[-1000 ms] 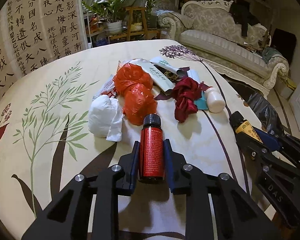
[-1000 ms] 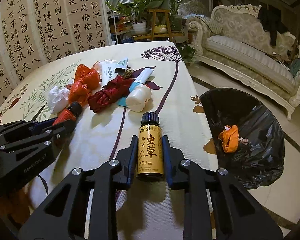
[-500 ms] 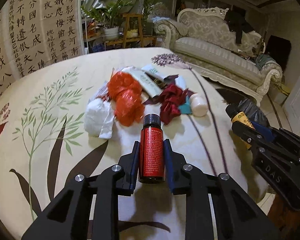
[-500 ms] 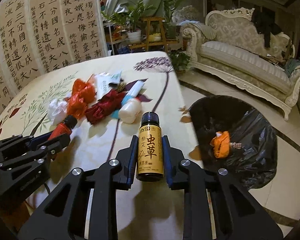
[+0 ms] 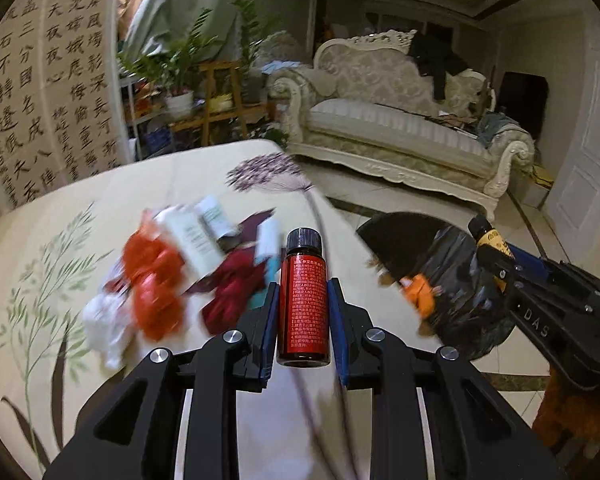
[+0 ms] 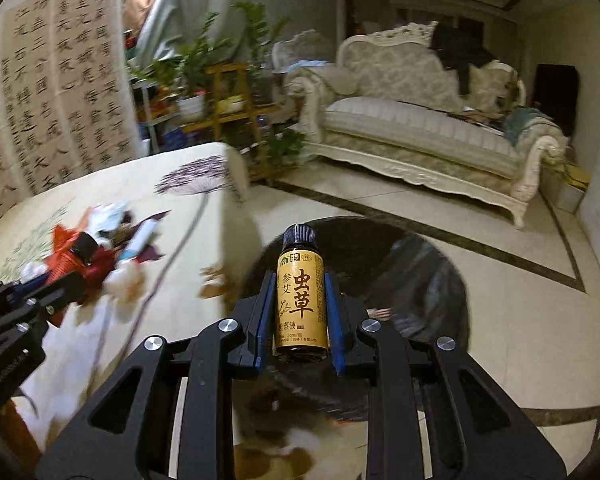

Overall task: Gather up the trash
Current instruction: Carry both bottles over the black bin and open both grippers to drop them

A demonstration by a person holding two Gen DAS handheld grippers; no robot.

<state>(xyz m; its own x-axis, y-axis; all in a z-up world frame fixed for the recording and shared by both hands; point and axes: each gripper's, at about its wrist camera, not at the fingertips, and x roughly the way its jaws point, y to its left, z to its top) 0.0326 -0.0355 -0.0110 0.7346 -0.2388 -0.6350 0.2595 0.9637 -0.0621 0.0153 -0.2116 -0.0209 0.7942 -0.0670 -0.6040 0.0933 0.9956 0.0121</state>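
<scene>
My left gripper (image 5: pixel 302 312) is shut on a small red bottle (image 5: pixel 303 304) with a black cap, held above the table's right part. My right gripper (image 6: pixel 299 306) is shut on a small yellow-labelled bottle (image 6: pixel 302 304), which hangs over the black-lined trash bin (image 6: pixel 428 280) on the floor. That bin (image 5: pixel 456 264) holds an orange scrap (image 5: pixel 420 294). On the floral tablecloth (image 5: pixel 100 208) lies a blurred pile: orange plastic bags (image 5: pixel 152 280), a white wad (image 5: pixel 102 320), a dark red cloth (image 5: pixel 232 284) and white packets (image 5: pixel 196 236). The right gripper (image 5: pixel 500 256) shows at the right of the left wrist view.
The table's edge (image 6: pixel 236 184) drops off just left of the bin. Tiled floor (image 6: pixel 520 320) spreads to the right. A cream sofa (image 6: pixel 420 120) stands behind, with potted plants on wooden shelves (image 6: pixel 216 96) and a calligraphy screen (image 6: pixel 48 100) at the back left.
Both grippers have swung right and risen with their bottles. The right one has left the table and now hangs over the bin; the trash pile has slid left in both views.
</scene>
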